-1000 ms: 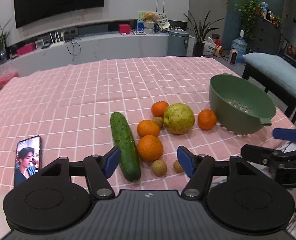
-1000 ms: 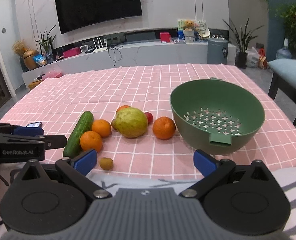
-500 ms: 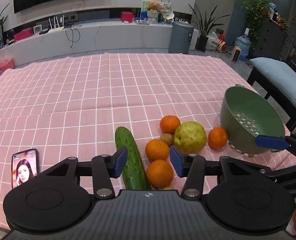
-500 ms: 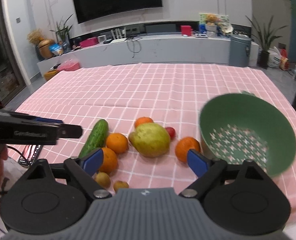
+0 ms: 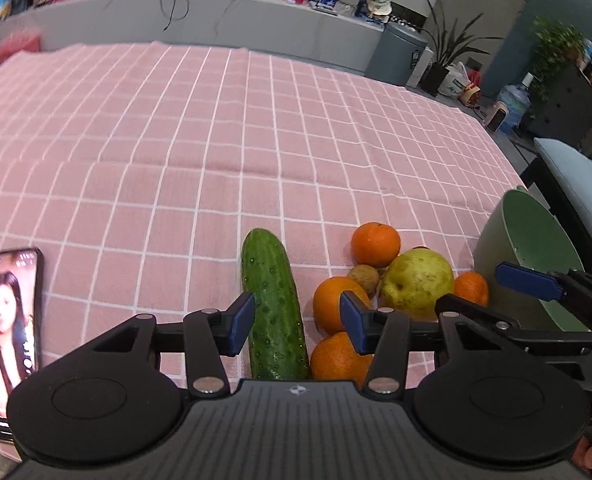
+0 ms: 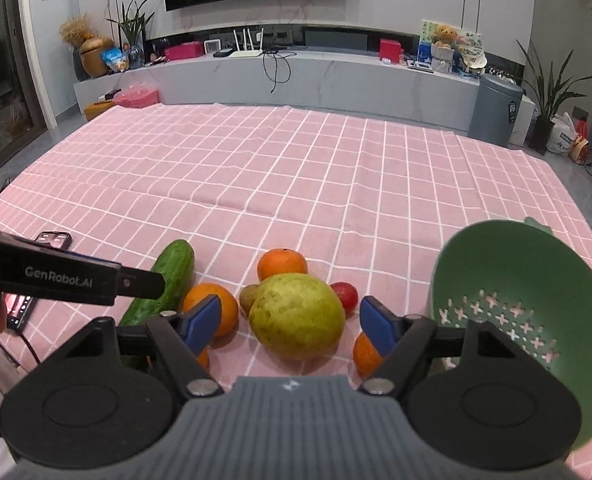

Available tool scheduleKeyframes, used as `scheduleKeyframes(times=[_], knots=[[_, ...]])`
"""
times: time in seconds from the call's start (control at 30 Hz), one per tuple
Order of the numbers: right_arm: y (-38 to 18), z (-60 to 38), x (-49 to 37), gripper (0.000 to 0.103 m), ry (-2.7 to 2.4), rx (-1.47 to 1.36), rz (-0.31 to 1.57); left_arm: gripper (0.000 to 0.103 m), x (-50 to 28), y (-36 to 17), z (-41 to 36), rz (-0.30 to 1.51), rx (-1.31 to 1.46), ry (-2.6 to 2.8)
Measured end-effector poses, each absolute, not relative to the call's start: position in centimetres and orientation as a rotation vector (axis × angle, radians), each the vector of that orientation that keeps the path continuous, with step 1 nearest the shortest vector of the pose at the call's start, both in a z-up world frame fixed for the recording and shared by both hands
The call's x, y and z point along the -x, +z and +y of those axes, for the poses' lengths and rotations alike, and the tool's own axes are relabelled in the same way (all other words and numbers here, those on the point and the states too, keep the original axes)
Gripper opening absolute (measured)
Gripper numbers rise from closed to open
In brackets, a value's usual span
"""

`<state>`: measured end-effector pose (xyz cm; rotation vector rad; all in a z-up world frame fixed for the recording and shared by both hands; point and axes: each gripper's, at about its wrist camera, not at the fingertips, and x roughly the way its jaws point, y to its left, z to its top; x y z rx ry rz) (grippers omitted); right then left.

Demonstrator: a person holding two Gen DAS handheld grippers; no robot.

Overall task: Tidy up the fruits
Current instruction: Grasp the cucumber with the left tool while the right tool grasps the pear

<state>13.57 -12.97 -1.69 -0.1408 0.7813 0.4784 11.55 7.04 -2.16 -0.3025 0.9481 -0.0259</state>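
Both wrist views are lit evenly by soft indoor light, seemingly from overhead, though no lamp shows. The pink checked tablecloth (image 6: pixel 296 184) is bright and free of glare; shadows under the large yellow-green pear (image 6: pixel 297 316) and the long dark-green cucumber (image 5: pixel 274 308) are faint and short. The glowing phone screen (image 5: pixel 6 332) looks slightly smeared. Fisheye distortion bends the cloth's grid lines and curves the grey marble ledge (image 6: pixel 335 76). Corners fall to black, and the left view's far background is soft.
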Motion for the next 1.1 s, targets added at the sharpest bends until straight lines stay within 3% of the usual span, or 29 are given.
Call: scheduleKeyframes(times=[0.6,0.87,1.1], knots=[[-4.7,-11.0,-16.3,0.073,0.475,0.219,0.841,0.057,-13.6,-4.8,7.8,1.074,0.375,-0.003],[-5.8,-10.3,-16.6,0.068,0.470,0.257,0.856,0.044,-14.2,-5.6,8.0,1.112,0.367,-0.005],[-5.9,-10.4,-16.4,0.066,0.468,0.267,0.838,0.042,-14.0,-5.6,7.4,1.094,0.344,0.000]])
